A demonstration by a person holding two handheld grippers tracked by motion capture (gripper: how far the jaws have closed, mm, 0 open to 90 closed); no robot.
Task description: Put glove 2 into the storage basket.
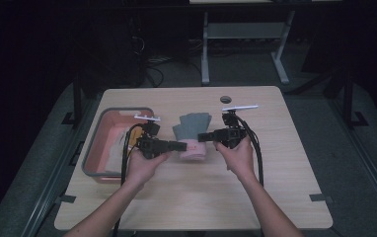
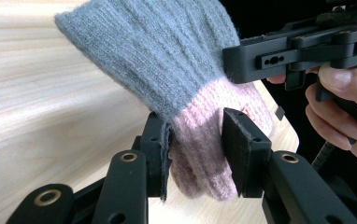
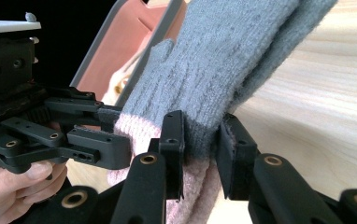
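Note:
A grey knitted glove (image 1: pixel 192 126) with a pink cuff (image 1: pixel 194 149) is at the middle of the table, its fingers pointing away from me. My left gripper (image 1: pixel 180 145) comes at the cuff from the left, and its jaws are shut on the glove's cuff end (image 2: pixel 200 154). From the right, my right gripper (image 1: pixel 202 137) is shut on the glove (image 3: pixel 214 60) where grey meets pink. The cuff end is lifted off the table. In the left gripper view the right gripper (image 2: pixel 298 51) shows at upper right; in the right gripper view the left gripper (image 3: pixel 97 147) shows at lower left.
A pink bin with a grey rim (image 1: pixel 97 136) stands at the table's left, with pale things inside; its rim (image 3: pixel 99 46) also shows behind the glove. A round cable hole (image 1: pixel 226 99) sits near the far edge. Bare wood (image 1: pixel 191 197) lies in front of the hands.

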